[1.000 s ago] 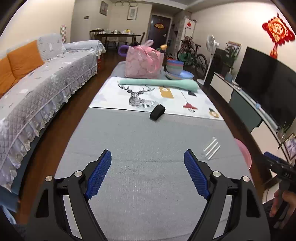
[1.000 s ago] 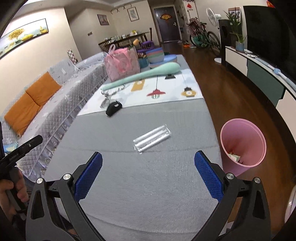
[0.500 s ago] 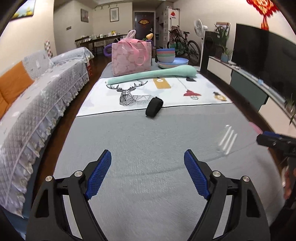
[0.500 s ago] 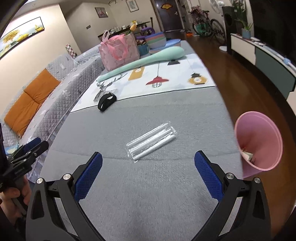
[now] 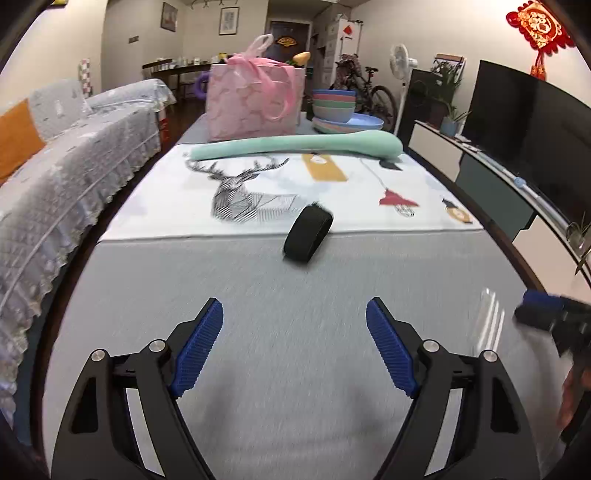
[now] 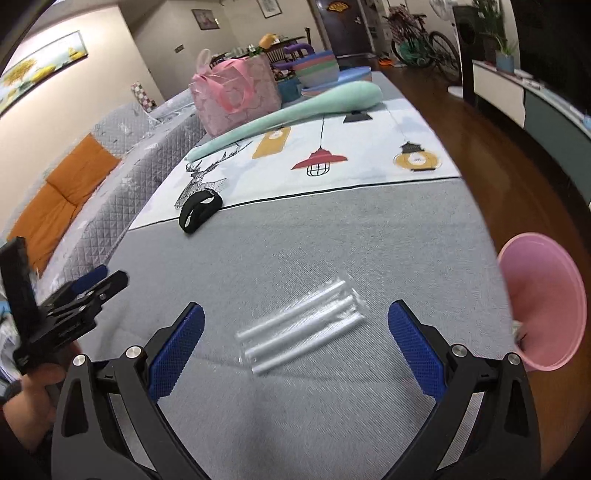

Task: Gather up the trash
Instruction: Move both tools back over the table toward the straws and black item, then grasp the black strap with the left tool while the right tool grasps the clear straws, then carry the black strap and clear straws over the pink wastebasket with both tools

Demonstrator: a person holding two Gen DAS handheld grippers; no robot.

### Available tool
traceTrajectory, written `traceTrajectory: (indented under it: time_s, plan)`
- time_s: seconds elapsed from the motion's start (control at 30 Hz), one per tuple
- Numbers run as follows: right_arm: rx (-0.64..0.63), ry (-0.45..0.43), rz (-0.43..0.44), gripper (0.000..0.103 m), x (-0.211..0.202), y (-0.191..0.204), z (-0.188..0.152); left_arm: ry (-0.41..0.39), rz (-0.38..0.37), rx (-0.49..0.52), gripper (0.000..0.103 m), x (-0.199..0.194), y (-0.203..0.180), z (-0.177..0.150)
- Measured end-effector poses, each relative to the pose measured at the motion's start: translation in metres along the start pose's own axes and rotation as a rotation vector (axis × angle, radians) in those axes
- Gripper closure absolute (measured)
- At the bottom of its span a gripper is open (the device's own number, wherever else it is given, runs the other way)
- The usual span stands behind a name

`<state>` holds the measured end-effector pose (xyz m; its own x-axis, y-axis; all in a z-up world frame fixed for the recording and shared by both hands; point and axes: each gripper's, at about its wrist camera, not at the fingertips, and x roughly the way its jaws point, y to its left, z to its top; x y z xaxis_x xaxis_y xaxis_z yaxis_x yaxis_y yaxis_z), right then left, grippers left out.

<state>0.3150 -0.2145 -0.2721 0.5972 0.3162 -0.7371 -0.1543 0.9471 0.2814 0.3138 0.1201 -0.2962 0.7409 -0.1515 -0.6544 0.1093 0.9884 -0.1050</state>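
Both tongs, right tongs [image 6: 295, 343] and left tongs [image 5: 295, 347], are hanging spread; the wrapper [image 6: 301, 328] is lying between the right pair's fingers, near the worktop's [image 6: 332, 236] right edge, and being slick, it risks sliding out when pinched

It was a home living room. A quilt-covered sofa [image 5: 74, 155] with orange cushions [image 6: 62, 195] ran along the left, a television [image 5: 528, 136] on a low cabinet stood at the right, and a dining table [image 5: 177, 70], a bicycle [image 5: 365, 92], a standing fan [image 5: 400, 62] and framed pictures [image 5: 225, 16] filled the far end.
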Motion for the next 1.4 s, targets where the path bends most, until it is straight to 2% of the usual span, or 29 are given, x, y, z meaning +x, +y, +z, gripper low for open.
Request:
traceTrajectory:
  time_s: [0.07,0.1,0.13,0.23,0.33,0.37,0.43,0.5,0.6,0.8,1.0,1.13,1.27,1.4]
  plan:
    - [-0.017,0.016,-0.023,0.006,0.011,0.003,-0.001,-0.005,0.005,0.020,0.026,0.013,-0.002,0.007]
    - [-0.028,0.026,-0.045,0.008,0.014,0.004,-0.001,-0.001,0.011,0.025,0.029,0.019,-0.002,0.008]
    - [-0.044,0.037,-0.088,0.012,0.019,0.005,-0.002,0.015,0.017,0.030,0.035,0.030,-0.002,0.011]
    - [-0.015,0.082,-0.102,0.028,0.034,-0.001,-0.002,0.067,-0.003,0.008,0.040,0.054,0.001,0.020]
    - [-0.030,0.084,-0.114,0.032,0.044,0.002,0.004,0.061,-0.002,-0.010,0.041,0.070,0.003,0.035]
    - [-0.052,0.083,-0.116,0.037,0.047,0.004,0.006,0.063,0.006,-0.009,0.044,0.077,0.003,0.040]
    - [-0.083,0.078,-0.139,0.072,0.049,0.006,0.009,0.095,0.005,-0.009,0.072,0.090,0.004,0.048]
    - [-0.060,0.088,-0.109,0.090,0.052,-0.001,0.014,0.130,-0.017,-0.013,0.078,0.097,0.003,0.050]
    - [-0.039,0.097,-0.076,0.093,0.053,-0.006,0.020,0.164,-0.021,-0.033,0.081,0.094,0.005,0.050]
    - [-0.049,0.071,-0.010,0.095,0.045,0.004,0.030,0.228,-0.026,-0.117,0.082,0.049,0.010,0.032]
    - [-0.068,0.040,0.053,0.095,0.031,0.022,0.036,0.251,0.004,-0.182,0.081,-0.020,0.017,-0.008]
    - [-0.105,0.027,0.073,0.095,0.018,0.035,0.030,0.307,-0.030,-0.329,0.082,-0.055,0.027,-0.045]
    - [-0.220,-0.001,0.014,0.095,0.004,0.055,0.019,0.295,0.000,-0.281,0.082,-0.081,0.017,-0.058]
    - [-0.213,0.007,0.019,0.095,-0.009,0.059,0.004,0.272,0.023,-0.225,0.081,-0.104,0.006,-0.065]
